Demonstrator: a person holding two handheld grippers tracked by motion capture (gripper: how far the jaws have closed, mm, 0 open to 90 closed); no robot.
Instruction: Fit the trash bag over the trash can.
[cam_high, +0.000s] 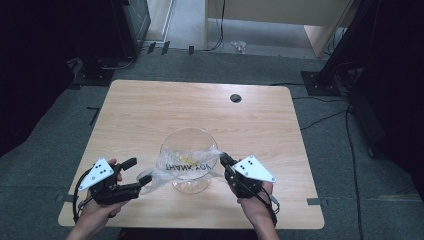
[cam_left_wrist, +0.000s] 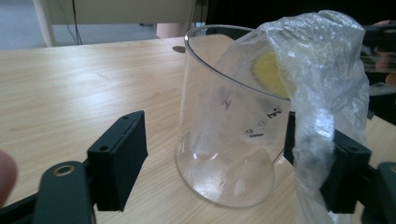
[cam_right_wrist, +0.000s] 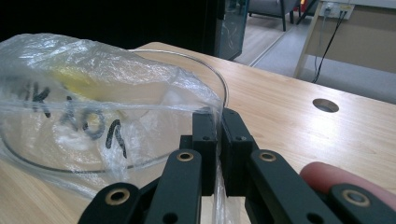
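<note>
Two hand-held grippers work one clear plastic bag (cam_high: 182, 167) at the near edge of the table (cam_high: 150, 115). Left hand-held gripper (cam_high: 142, 172): jaws spread wide, pads not pressing anything; in the left gripper view a fold of the bag hangs against its right-hand pad (cam_left_wrist: 343, 168), the left-hand pad stands apart from everything. Right hand-held gripper (cam_high: 222, 158): jaws pressed together, pinching the bag's film at its edge; in the right gripper view (cam_right_wrist: 218, 140) the thin plastic runs down between the two pads.

The bag lies stretched between the two grippers, draped over and partly inside a clear glass beaker (cam_high: 189, 157), which sits between them, just ahead of the left gripper's open jaws and just left of the right gripper's tips. The bag carries black lettering (cam_right_wrist: 74, 116), seen mirrored from above. A yellow item (cam_left_wrist: 271, 74) sits inside the bag, near the beaker's rim on the side toward the right gripper; what it is, cannot tell.

In the left gripper view the beaker looks tilted, with its base on the table. Whether that tilt is real or from the camera's angle, cannot tell.

Round cable hole (cam_high: 235, 98) in the table, well beyond both grippers. A fingertip (cam_right_wrist: 327, 175) shows beside the right gripper's body.
</note>
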